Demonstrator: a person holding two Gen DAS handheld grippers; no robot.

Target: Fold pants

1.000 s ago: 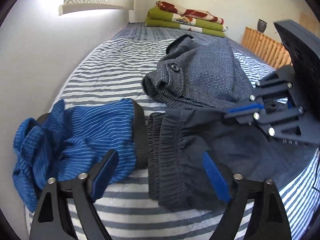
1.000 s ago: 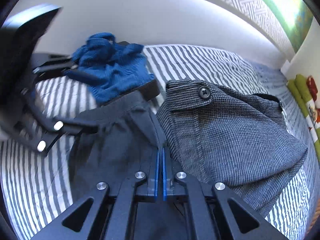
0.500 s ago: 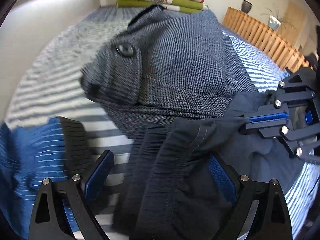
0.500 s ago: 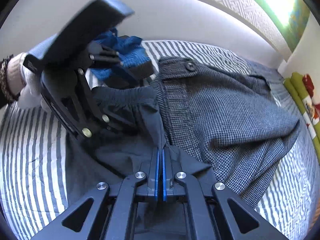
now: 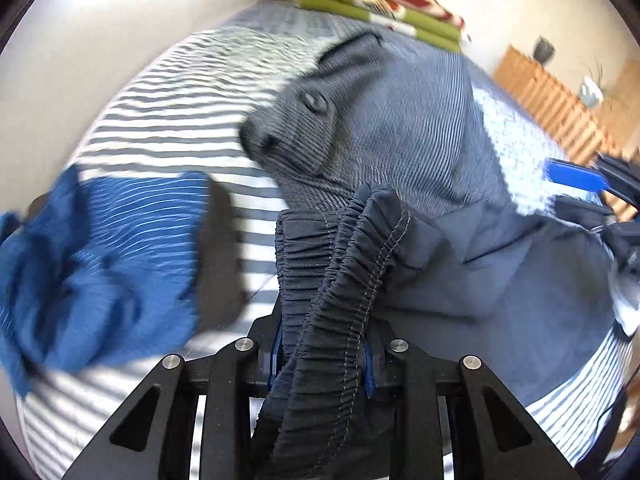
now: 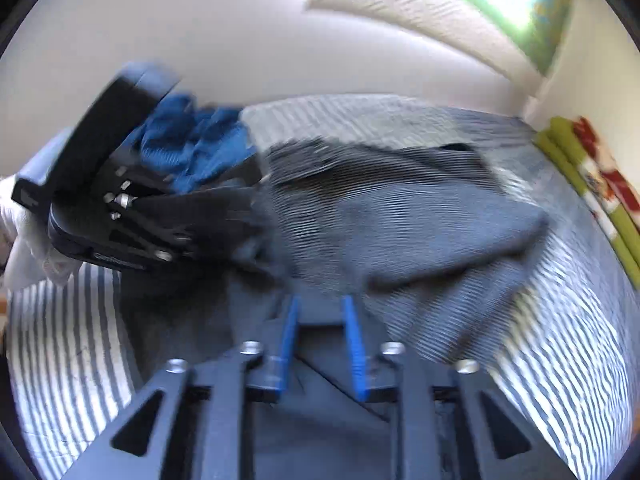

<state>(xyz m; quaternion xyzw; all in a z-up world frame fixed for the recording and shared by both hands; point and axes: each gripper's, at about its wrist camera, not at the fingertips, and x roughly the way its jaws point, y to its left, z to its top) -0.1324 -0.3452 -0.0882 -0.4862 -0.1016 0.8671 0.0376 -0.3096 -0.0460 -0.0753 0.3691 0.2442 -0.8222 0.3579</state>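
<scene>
I have the dark navy pants (image 5: 500, 264) lying on the striped bed (image 5: 168, 120), and their gathered elastic waistband (image 5: 340, 280) is bunched up between the fingers of my left gripper (image 5: 322, 354). Those fingers are closing, and the blue pads already press on the waistband from both sides, so I read it as clamped on the fabric.

My right gripper (image 6: 322, 344) is letting go: its fingers are opening, the blue pads (image 6: 289, 334) stand apart, and the navy cloth lies under and between them without being pinched. In the left wrist view one blue pad of that gripper shows at the right edge, above the far side of the pants.

No container is in sight. Just behind the pants, touching them, lies a grey checked garment with a button (image 5: 400, 120); it overlaps their far edge. To the left of the waistband sits a crumpled blue striped garment (image 5: 100, 256), close but apart. A stack of green and red folded blankets (image 5: 384, 8) rests at the far end of the bed. A gloved hand (image 6: 28, 248) holds the left gripper.
</scene>
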